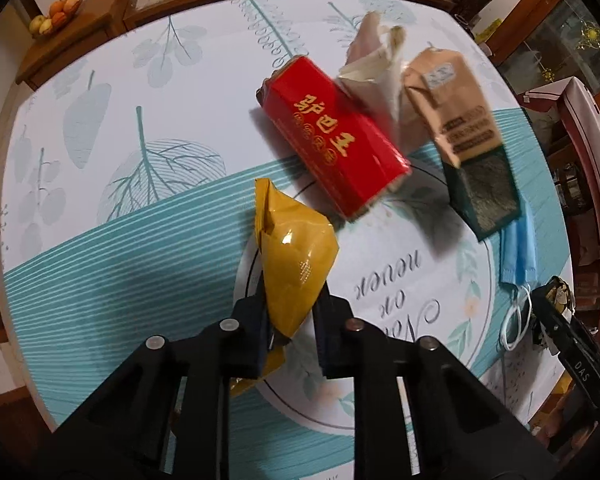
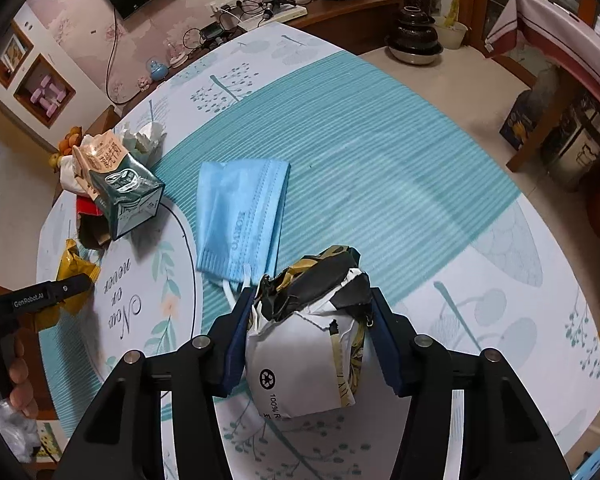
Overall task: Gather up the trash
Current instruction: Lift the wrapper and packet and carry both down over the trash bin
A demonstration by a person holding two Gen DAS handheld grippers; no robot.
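On the round table (image 1: 80,240), under its leaf-printed teal and white cloth, the trash lies gathered near the printed circle with the lettering. The left gripper (image 1: 290,320) points steeply down at the cloth and is pinched tight on a yellow foil wrapper (image 1: 296,252). The wrapper's lower, narrow end is squeezed between the two dark pads, and its fuller, glossy part stands up and away from the fingertips toward the middle of the table. Just beyond the wrapper lies a red box (image 1: 336,144) with gold characters. Past the box is a crumpled white paper piece (image 1: 376,76). A tan and green carton (image 1: 460,132) lies beside the paper, toward the right rim.

The right gripper (image 2: 312,320) also points down. Its blue pads press on both sides of a crumpled white and black paper bag (image 2: 312,344), which fills the gap between them, its recycling mark facing the camera. The bag's torn black and gold top sticks out just past the fingertips. Immediately beyond that gripper, a blue face mask (image 2: 240,216) lies flat on the teal stripe of the cloth, its white ear loop running under the left pad. In the left wrist view the same mask lies at the table's right rim, next to the green carton.

A hand (image 2: 16,372) holds the left gripper's handle at the table's near left edge.
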